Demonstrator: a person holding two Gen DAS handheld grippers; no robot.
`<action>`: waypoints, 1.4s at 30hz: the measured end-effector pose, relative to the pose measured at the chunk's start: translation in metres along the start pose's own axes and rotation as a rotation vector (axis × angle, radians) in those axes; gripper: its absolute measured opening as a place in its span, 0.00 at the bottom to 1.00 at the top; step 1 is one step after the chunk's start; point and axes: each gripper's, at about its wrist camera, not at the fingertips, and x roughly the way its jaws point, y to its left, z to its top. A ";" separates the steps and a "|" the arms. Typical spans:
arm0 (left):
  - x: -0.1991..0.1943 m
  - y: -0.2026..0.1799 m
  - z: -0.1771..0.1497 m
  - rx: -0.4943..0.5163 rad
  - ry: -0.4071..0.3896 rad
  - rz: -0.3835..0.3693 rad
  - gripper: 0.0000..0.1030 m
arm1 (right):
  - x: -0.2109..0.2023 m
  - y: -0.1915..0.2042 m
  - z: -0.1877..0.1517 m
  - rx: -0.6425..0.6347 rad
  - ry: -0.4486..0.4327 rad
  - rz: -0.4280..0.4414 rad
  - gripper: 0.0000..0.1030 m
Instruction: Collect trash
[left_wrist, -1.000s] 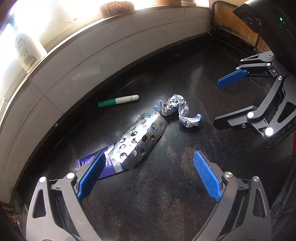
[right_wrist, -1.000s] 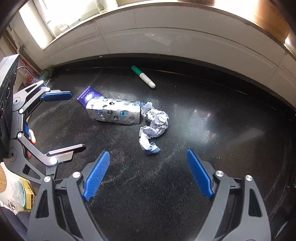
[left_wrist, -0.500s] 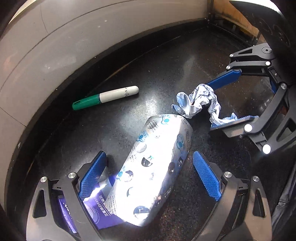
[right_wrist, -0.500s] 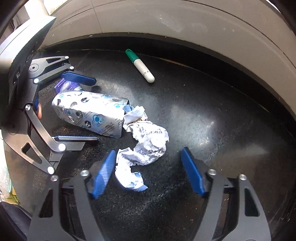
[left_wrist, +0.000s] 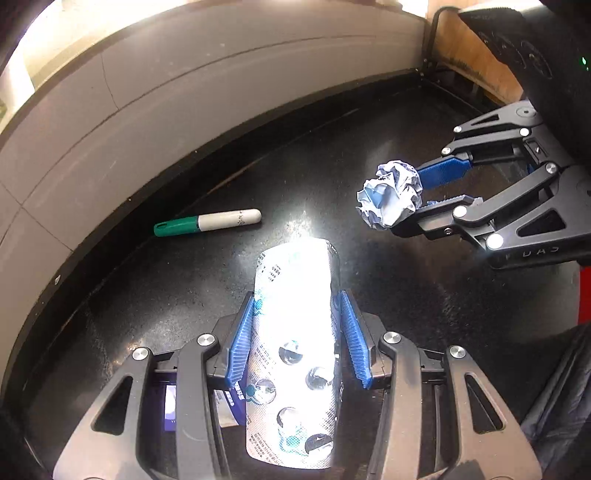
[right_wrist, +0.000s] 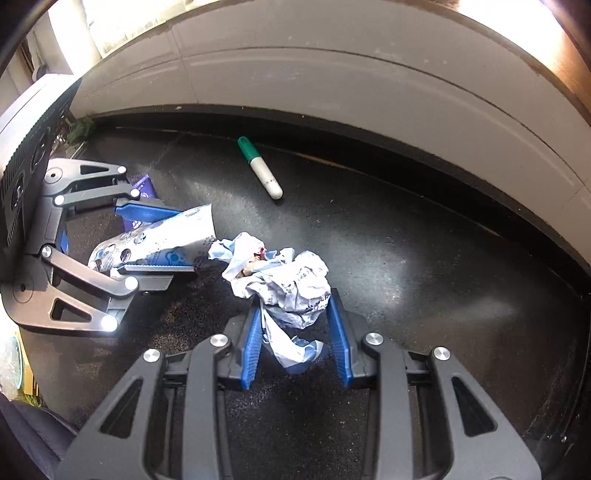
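Foil blister pack (left_wrist: 293, 354) sits pinched in my left claw (left_wrist: 297, 341), crumpled paper (right_wrist: 291, 288) squeezed in my right claw (right_wrist: 293, 345), both just above the black worktop (right_wrist: 406, 258). Slick foil may slide out; loose paper folds could pull free when lifted.

We read this as a home, likely a kitchen counter by a window: dark speckled stone countertop (right_wrist: 406, 258), pale tiled backsplash (right_wrist: 332, 77) with bright daylight on the sill above. On the counter we see a green-capped marker (left_wrist: 207, 222), an empty pill blister pack (left_wrist: 293, 354) and crumpled paper (right_wrist: 291, 284).
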 end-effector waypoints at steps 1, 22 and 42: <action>-0.009 -0.002 0.001 -0.027 -0.014 0.004 0.44 | -0.007 -0.002 -0.001 0.014 -0.010 0.002 0.33; -0.119 -0.119 -0.067 -0.280 -0.074 0.127 0.44 | -0.131 0.037 -0.095 0.030 -0.130 -0.018 0.33; -0.199 -0.096 -0.149 -0.546 -0.122 0.417 0.45 | -0.146 0.137 -0.068 -0.180 -0.186 0.132 0.33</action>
